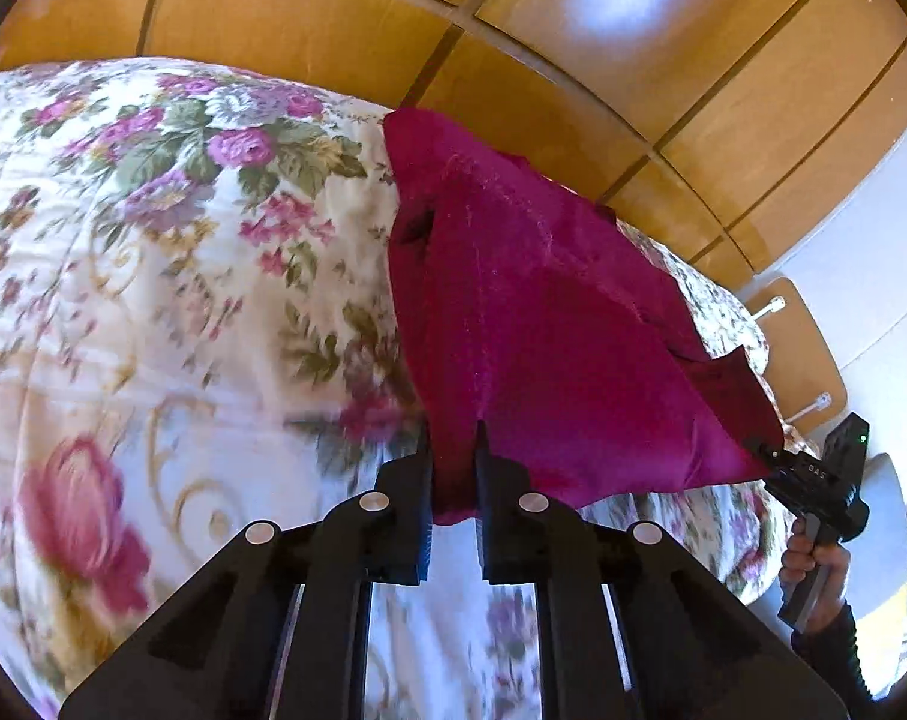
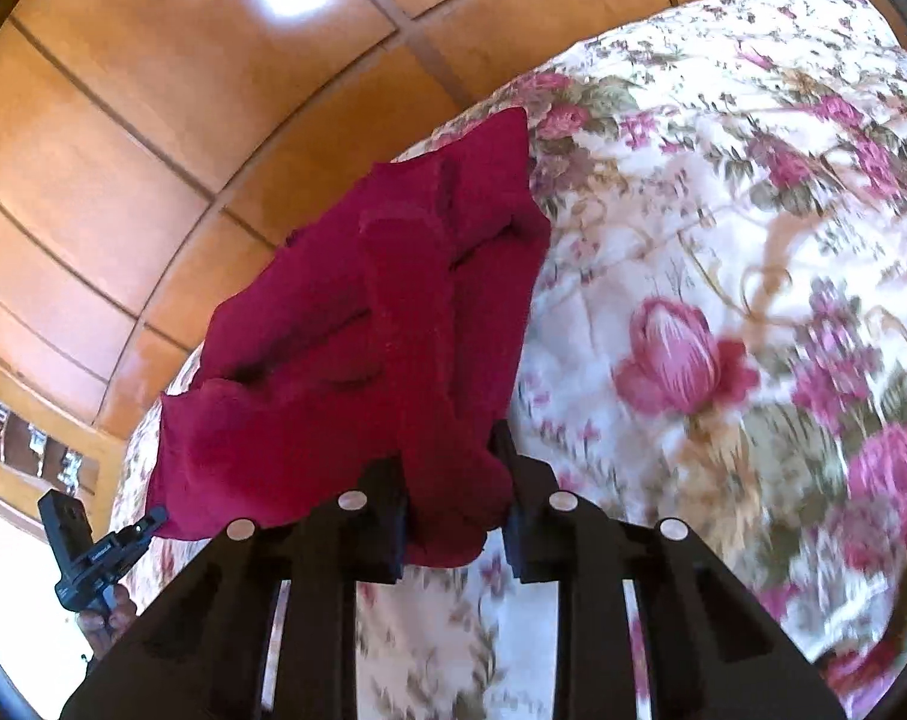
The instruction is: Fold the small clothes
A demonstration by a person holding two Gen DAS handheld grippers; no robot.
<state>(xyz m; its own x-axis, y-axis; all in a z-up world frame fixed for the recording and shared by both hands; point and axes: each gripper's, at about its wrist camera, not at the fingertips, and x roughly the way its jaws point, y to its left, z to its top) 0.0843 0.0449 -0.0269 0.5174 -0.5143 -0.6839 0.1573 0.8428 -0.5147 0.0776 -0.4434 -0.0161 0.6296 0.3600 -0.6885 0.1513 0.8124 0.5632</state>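
One red cloth point(image 1: 549, 324) hangs between my two claws, lifted above the flowery bed cover point(image 1: 153, 276). My left claw point(image 1: 453, 450) is pinched tight on one corner of it. My right claw point(image 2: 447, 450) has the other corner bunched between its fingers and holds it too. From the left camera I see my right claw point(image 1: 759, 447) biting the far edge. The cloth sags in the middle with soft folds. Behind the bed stands one wooden wall point(image 1: 573, 90). The cover spreads wide beside the cloth.
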